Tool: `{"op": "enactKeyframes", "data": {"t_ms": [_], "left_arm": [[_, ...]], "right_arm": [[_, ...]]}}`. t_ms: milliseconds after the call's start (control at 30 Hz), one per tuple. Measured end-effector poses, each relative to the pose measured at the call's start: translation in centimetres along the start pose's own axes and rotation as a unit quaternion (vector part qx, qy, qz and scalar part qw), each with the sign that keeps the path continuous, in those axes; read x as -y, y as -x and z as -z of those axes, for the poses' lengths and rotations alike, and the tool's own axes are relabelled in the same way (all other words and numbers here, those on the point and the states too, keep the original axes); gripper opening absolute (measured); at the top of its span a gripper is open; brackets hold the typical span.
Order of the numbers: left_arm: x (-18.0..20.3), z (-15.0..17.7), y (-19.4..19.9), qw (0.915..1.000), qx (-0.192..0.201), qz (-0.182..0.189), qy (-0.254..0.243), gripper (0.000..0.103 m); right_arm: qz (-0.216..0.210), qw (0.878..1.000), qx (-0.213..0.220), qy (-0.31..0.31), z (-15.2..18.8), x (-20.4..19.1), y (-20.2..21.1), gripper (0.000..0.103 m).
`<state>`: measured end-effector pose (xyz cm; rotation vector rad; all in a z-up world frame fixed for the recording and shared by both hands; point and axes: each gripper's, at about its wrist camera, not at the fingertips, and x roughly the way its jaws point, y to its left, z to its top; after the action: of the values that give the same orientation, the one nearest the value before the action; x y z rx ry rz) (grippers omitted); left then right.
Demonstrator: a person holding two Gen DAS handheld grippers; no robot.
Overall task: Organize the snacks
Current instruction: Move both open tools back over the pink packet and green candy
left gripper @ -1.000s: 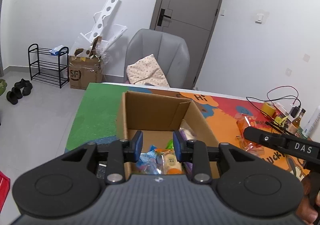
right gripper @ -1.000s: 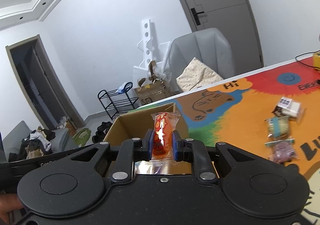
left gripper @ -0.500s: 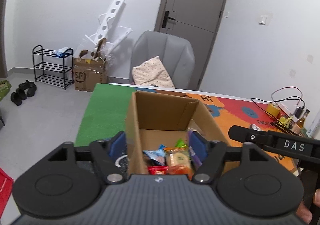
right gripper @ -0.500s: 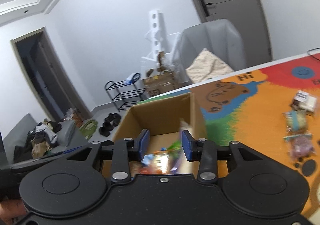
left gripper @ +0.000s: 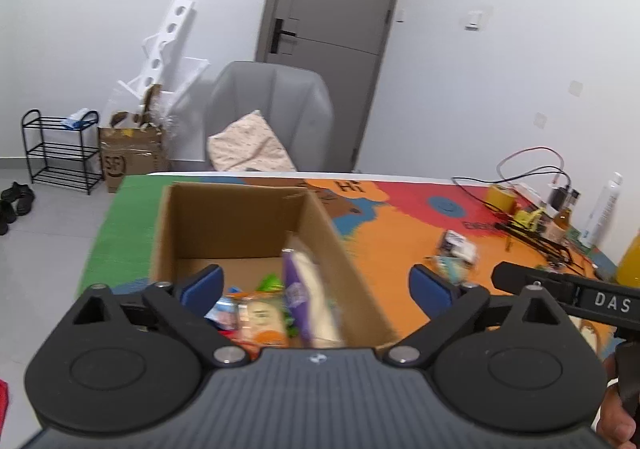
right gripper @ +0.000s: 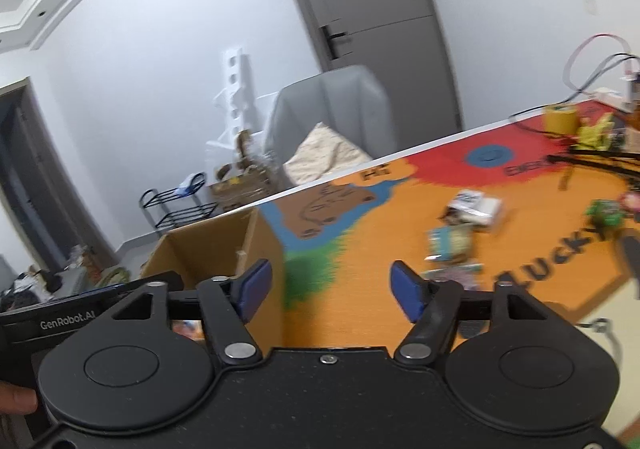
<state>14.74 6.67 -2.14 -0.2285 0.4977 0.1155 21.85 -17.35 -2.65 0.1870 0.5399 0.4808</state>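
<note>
An open cardboard box [left gripper: 244,217] stands on the colourful table mat and holds several snack packets [left gripper: 276,309]. My left gripper [left gripper: 316,287] is open and empty, above the box's near edge. My right gripper [right gripper: 330,287] is open and empty, over the mat just right of the box [right gripper: 216,245]. Loose snack packets [right gripper: 474,207] lie on the orange mat ahead and right of it; they also show in the left wrist view [left gripper: 458,245]. The right gripper's body [left gripper: 568,289] shows at the right of the left wrist view.
A yellow tape roll [right gripper: 562,119], black cables [right gripper: 592,159] and small bottles [left gripper: 600,209] crowd the far right of the table. A grey chair with a cushion [left gripper: 272,117] stands behind the table. A shoe rack [left gripper: 60,149] and a second box [left gripper: 130,157] are on the floor.
My right gripper let go of the orange snack packet into the box, opened wide and swung right over the mat. My left gripper opened wide above the box.
</note>
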Motion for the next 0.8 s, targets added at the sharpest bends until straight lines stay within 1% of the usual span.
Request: {"op": "enactKeyframes", "data": {"t_ms": [200,333,400,633,800], "left_arm": [[3.9,0.3,-1.0,0.9989,-0.008,0.038,-0.025,0.102],[6.4,0.7,-1.3,0.9975,-0.006,0.060,-0.037,0.103],[7.7,0.9,-1.6,0.9966,-0.012,0.069,-0.043,0.103],[11.4,2.1,-2.0,0.9926,-0.031,0.096,-0.068,0.103],[13.7,3.0,-2.4,0.9898,-0.041,0.114,-0.075,0.103]], "right_arm": [[0.050,0.998,0.019,-0.015,0.4,3.8,3.3,0.084],[0.075,0.997,0.022,-0.027,0.7,6.2,5.2,0.085],[0.089,0.995,0.024,-0.031,0.9,7.3,6.2,0.086],[0.121,0.991,0.031,-0.056,1.7,10.6,8.3,0.091],[0.132,0.988,0.035,-0.069,2.3,12.7,9.3,0.092]]}}
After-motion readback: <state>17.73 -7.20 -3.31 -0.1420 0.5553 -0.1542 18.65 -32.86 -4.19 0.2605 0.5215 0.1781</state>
